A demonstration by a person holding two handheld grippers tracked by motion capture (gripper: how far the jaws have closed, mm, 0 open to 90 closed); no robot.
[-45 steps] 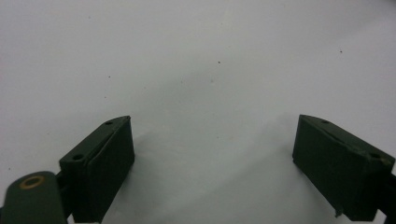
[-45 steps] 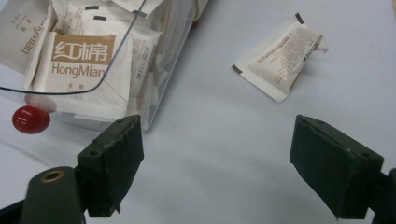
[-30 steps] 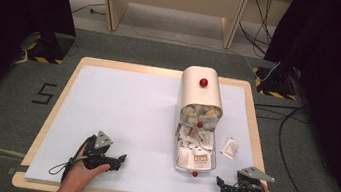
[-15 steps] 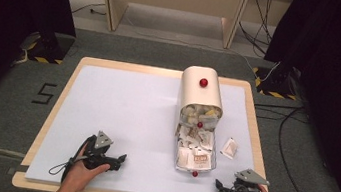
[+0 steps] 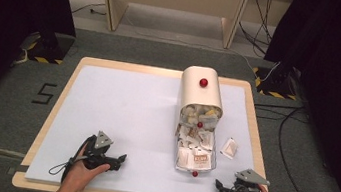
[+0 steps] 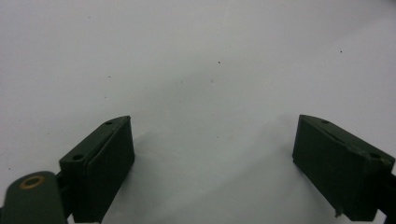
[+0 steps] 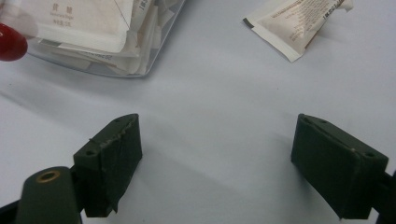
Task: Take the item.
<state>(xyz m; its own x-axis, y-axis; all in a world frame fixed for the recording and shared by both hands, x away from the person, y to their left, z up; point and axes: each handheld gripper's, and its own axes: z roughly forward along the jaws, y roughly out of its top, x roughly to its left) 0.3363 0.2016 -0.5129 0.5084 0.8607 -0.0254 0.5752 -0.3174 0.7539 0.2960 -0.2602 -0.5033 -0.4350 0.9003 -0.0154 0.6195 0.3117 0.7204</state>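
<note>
Left gripper [image 5: 121, 159] low over bare white table [image 5: 122, 104] near front edge, jaws wide apart, nothing between. Cream container [image 5: 201, 93] at centre-right, lying on side, clear lid [image 5: 193, 162] open toward person, full of sachets [image 5: 196, 152]. Loose sachet [image 5: 229, 147] just right of lid. Right gripper [image 5: 218, 186] at front right corner, jaws spread wide, empty.

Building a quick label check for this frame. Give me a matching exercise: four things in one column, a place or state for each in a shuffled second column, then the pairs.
Things
1. cream container
2. clear tray
3. loose packet
4. left gripper

Places or states
A. alone on the table, right of the tray
B. near the front edge, left side, jaws apart and empty
C. far side of the table, red knob on top
D. pulled out toward the person, full of packets

Pairs: 1-C, 2-D, 3-A, 4-B
</note>
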